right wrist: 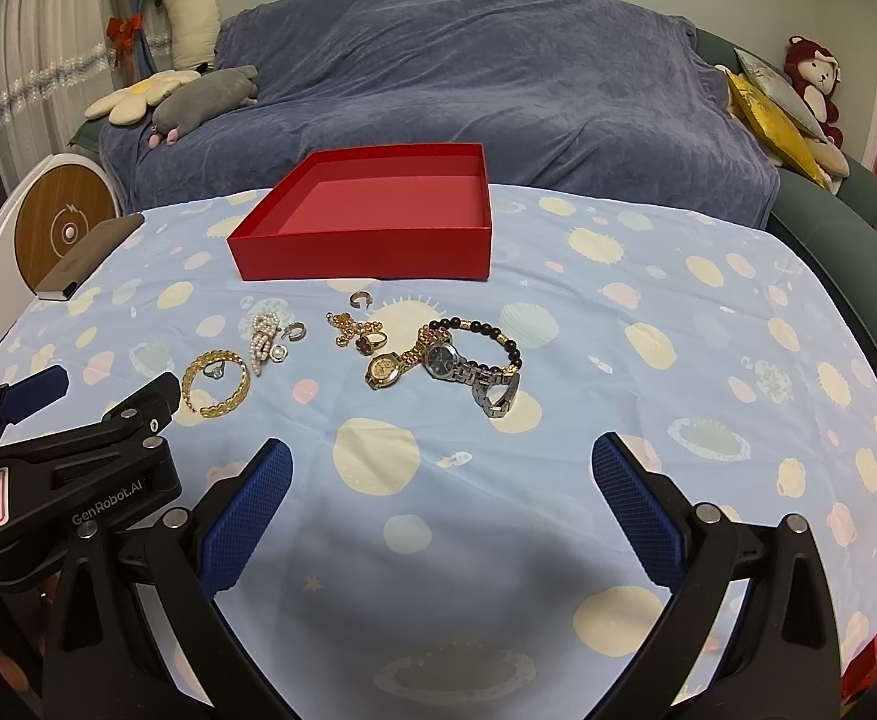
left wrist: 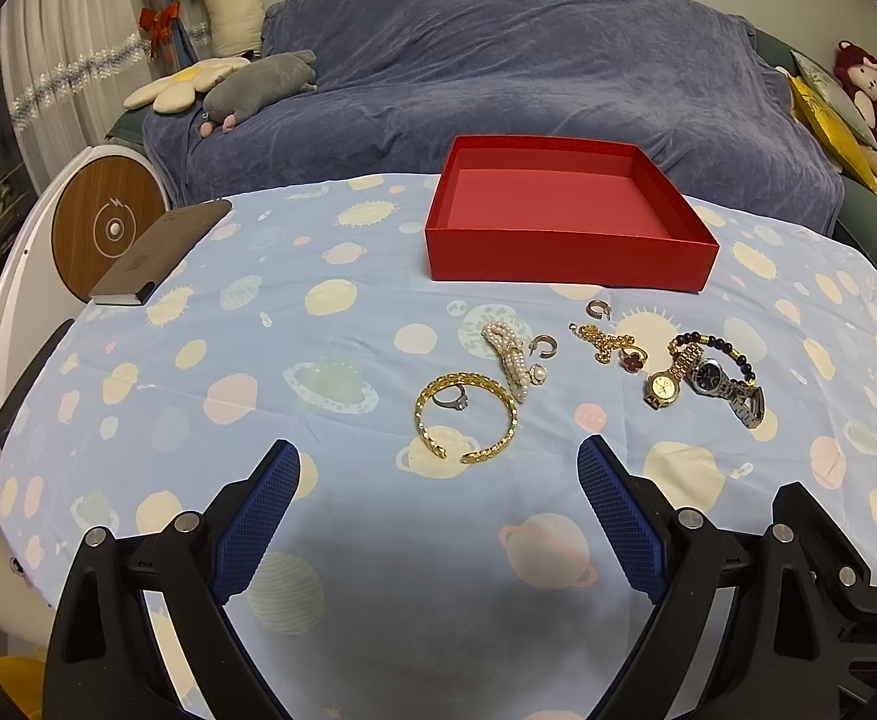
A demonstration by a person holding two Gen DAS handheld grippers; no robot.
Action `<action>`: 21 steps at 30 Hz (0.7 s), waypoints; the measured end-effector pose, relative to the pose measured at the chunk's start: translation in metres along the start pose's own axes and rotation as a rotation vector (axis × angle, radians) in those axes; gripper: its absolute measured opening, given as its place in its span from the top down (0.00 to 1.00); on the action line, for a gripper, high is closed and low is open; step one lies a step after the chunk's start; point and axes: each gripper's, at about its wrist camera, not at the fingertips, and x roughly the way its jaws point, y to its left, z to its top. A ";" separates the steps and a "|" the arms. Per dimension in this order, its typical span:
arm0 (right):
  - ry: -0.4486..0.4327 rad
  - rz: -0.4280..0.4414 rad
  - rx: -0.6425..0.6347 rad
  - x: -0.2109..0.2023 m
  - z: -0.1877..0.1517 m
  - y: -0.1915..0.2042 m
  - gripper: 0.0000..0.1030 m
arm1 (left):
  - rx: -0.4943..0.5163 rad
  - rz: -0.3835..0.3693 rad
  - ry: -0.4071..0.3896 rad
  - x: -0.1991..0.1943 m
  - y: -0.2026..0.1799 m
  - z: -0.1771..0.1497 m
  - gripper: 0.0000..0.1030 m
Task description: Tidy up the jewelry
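Left gripper point(left wrist: 438, 468) hovers low over the tablecloth point(left wrist: 330, 480), jaws spread wide, nothing between the blue pads; it points toward the red box point(left wrist: 564, 255). Right gripper point(right wrist: 441, 468) sits level beside it, also aimed at the box, jaws likewise spread and empty. In the right wrist view the left gripper's black body shows at the left edge, close to the gold cuff bangle.

Red box: open-topped, interior bare, at the far side of the table in front of the blue-covered sofa point(left wrist: 498, 60).

All jewelry lies on the cloth just in front of the box's near wall, none inside it:
- gold cuff bangle point(left wrist: 465, 414), with a silver ring point(left wrist: 451, 401) lying inside its loop
- pearl strand point(left wrist: 507, 360), bunched, just behind the bangle
- two small hoop earrings point(left wrist: 543, 347), point(left wrist: 598, 308)
- gold chain point(left wrist: 597, 339) touching a ring with a red clover point(left wrist: 633, 357)
- gold watch point(left wrist: 666, 381), silver watch with a dark dial point(left wrist: 726, 387) and a dark bead bracelet point(left wrist: 717, 354), overlapping, furthest right of the group

Dark notebook point(left wrist: 159, 252) lies well left of the box at the table edge. No obstacle stands between either gripper and the jewelry.
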 end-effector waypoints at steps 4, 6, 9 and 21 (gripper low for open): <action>0.000 0.000 0.000 0.000 0.000 0.000 0.05 | 0.001 0.001 -0.002 0.000 0.000 0.000 0.11; -0.001 0.000 0.000 0.000 -0.001 0.000 0.05 | 0.001 0.001 -0.003 0.000 0.000 0.000 0.11; 0.000 0.000 0.000 0.000 -0.001 0.000 0.05 | 0.000 0.003 -0.002 0.000 0.000 -0.001 0.11; -0.001 0.001 0.001 0.000 -0.002 0.000 0.05 | -0.002 -0.001 0.003 0.000 0.000 0.000 0.11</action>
